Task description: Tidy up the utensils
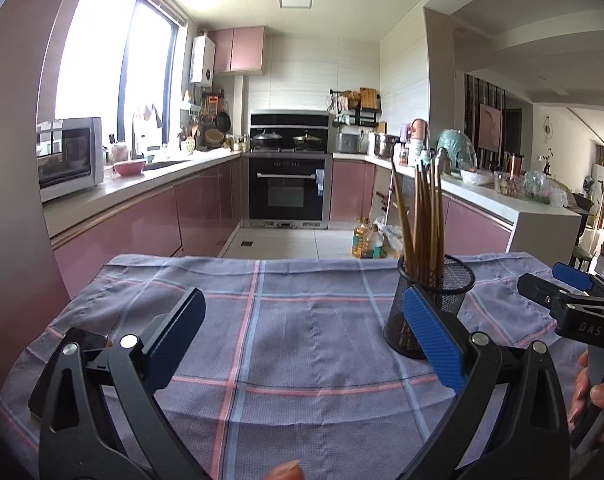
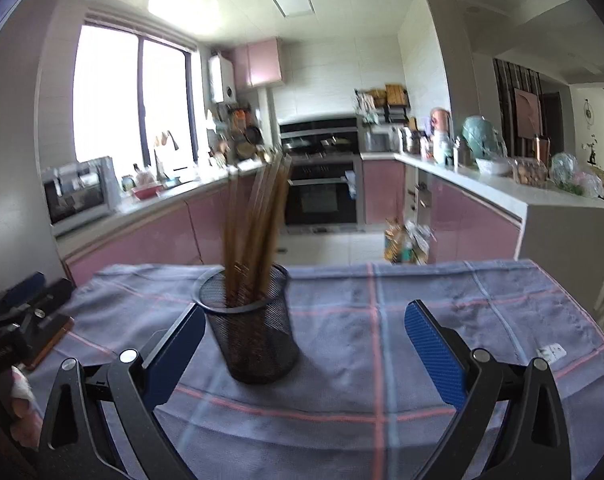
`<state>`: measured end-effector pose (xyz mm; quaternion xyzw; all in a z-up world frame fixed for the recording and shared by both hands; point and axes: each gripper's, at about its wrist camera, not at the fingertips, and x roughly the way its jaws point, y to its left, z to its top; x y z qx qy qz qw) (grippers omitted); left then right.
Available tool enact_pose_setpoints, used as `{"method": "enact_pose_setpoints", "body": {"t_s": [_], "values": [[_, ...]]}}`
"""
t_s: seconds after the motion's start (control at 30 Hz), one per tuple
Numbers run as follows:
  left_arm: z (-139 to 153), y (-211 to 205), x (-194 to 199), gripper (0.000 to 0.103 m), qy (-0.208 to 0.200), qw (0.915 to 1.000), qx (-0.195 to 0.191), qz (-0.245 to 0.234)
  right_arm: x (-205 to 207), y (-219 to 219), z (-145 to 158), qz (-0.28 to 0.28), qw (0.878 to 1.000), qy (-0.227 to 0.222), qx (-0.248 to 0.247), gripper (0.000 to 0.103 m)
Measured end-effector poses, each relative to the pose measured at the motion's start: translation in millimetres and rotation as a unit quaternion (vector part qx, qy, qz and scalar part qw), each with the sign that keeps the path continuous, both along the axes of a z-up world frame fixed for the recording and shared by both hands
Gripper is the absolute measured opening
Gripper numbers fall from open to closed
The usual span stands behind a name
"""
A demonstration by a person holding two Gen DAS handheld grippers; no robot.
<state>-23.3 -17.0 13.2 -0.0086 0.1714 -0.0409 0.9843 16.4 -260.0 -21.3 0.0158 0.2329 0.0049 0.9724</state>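
A black mesh cup [image 1: 431, 308] stands upright on the plaid cloth, with several brown chopsticks [image 1: 423, 216] standing in it. My left gripper [image 1: 302, 340] is open and empty; the cup is just beyond its right finger. In the right wrist view the same cup [image 2: 250, 332] with the chopsticks [image 2: 254, 232] stands just beyond the left finger of my right gripper [image 2: 303, 344], which is open and empty. The right gripper also shows at the right edge of the left wrist view [image 1: 569, 288]. The left gripper shows at the left edge of the right wrist view [image 2: 26, 304].
The table is covered by a blue-grey cloth with pink stripes [image 1: 286, 320]; its far edge drops to the kitchen floor. A dark flat phone-like object [image 2: 50, 340] lies at the cloth's left side. Pink kitchen cabinets and an oven [image 1: 288, 184] are far behind.
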Motion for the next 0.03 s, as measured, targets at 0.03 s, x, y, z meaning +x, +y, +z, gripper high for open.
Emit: {"method": "enact_pose_setpoints", "body": {"t_s": [0.03], "values": [[-4.0,3.5,5.3,0.098,0.017,0.9999,0.001,0.003,8.4,-12.4,-7.0,-0.012,1.000,0.023,0.001,0.097]]}}
